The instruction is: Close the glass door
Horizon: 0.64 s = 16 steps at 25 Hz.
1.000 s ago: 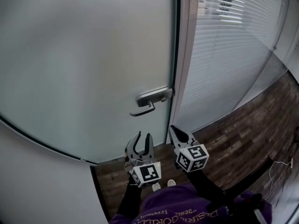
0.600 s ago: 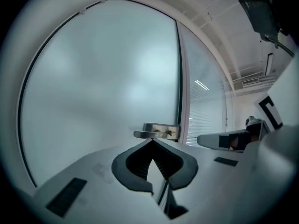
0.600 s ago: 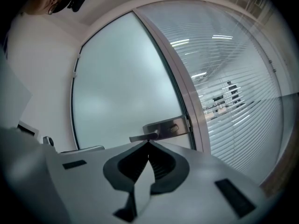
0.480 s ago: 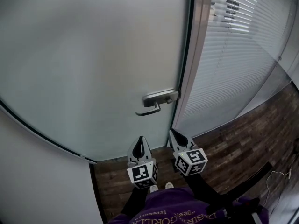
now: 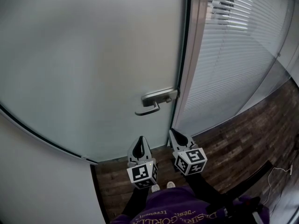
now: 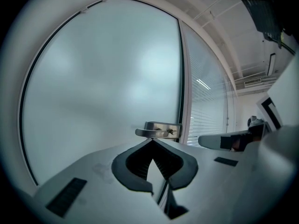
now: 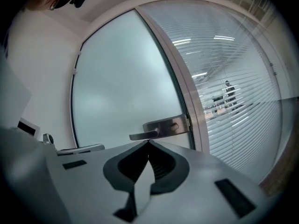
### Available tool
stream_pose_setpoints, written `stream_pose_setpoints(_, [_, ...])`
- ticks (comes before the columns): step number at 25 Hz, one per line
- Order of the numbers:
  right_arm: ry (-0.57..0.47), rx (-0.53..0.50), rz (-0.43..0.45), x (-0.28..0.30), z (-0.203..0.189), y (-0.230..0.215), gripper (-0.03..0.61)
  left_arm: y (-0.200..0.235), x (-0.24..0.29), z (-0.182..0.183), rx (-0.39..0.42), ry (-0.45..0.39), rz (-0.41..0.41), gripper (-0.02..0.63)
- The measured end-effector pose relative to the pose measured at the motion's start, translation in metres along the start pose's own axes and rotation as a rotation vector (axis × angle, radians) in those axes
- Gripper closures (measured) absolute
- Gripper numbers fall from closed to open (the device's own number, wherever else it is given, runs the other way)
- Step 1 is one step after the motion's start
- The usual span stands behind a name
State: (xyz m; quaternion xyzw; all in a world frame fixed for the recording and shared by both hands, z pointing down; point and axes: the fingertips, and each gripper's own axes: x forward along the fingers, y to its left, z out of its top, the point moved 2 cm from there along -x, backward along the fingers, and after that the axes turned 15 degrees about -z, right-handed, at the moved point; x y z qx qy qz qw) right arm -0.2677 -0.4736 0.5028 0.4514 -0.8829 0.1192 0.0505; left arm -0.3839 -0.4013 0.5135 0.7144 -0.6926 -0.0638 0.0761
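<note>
The frosted glass door (image 5: 93,55) fills the upper left of the head view, its right edge lying along the pale metal frame (image 5: 194,55). A metal lever handle (image 5: 150,108) sticks out below its lock plate. Both grippers hover below the handle, apart from it, pointing at the door. My left gripper (image 5: 139,143) is shut with nothing between its jaws. My right gripper (image 5: 173,134) is shut and empty too. The handle (image 6: 156,132) sits just above my left gripper (image 6: 152,141) in the left gripper view. It appears likewise as the handle (image 7: 159,129) above my right gripper (image 7: 148,142).
A glass wall with white blinds (image 5: 238,45) stands right of the frame. A white wall (image 5: 42,185) closes the lower left. Dark wood floor (image 5: 243,139) runs to the right, with a thin cable (image 5: 280,171) near the right edge. The person's shoes (image 5: 161,186) are below the grippers.
The left gripper's jaws, open a second ago, have shut on nothing, and that gripper has rolled upright. The right gripper has kept still.
</note>
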Motion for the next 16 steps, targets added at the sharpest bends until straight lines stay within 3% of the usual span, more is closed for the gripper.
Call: stream_pose_setpoints(16, [0.015,0.004,-0.010,0.0029,-0.0012,-0.0044,0.581,-0.0009,0.0038,-0.0034,0.006,0.023,-0.009,0.614])
